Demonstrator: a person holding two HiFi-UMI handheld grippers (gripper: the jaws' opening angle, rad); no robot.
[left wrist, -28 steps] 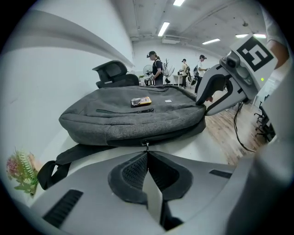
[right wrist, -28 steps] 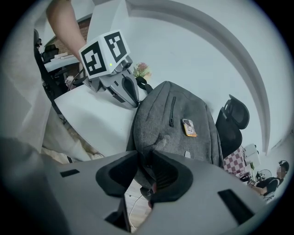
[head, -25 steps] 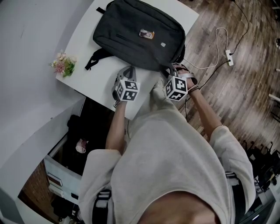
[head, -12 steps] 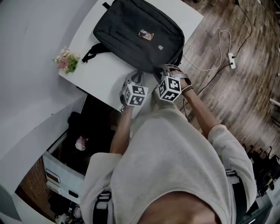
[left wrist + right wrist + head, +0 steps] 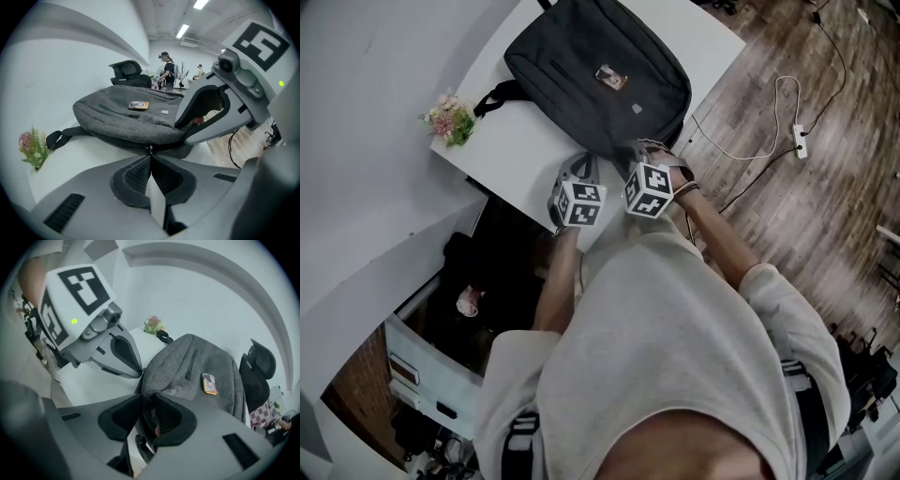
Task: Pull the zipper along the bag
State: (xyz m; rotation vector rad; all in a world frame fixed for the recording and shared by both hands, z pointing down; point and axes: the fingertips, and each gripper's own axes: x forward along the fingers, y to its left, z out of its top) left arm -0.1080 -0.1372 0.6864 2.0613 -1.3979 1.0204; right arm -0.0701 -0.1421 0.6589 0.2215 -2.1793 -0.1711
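Note:
A dark grey bag (image 5: 600, 80) lies flat on the white table (image 5: 520, 155). My left gripper (image 5: 579, 171) is at the bag's near edge. In the left gripper view its jaws (image 5: 150, 157) are shut on the small metal zipper pull (image 5: 150, 150) at the seam. My right gripper (image 5: 639, 155) sits just to the right, at the bag's near corner. In the right gripper view it (image 5: 146, 401) is shut on a fold of the bag's fabric (image 5: 197, 376). The two grippers are close side by side.
A small flower sprig (image 5: 453, 120) stands at the table's left edge. A white cable and power strip (image 5: 800, 131) lie on the wooden floor to the right. A black office chair (image 5: 260, 366) stands beyond the bag. People (image 5: 166, 75) stand far behind.
The two grippers have drawn closer together along the bag's near edge, the left one moving toward the right one. Both grips look the same.

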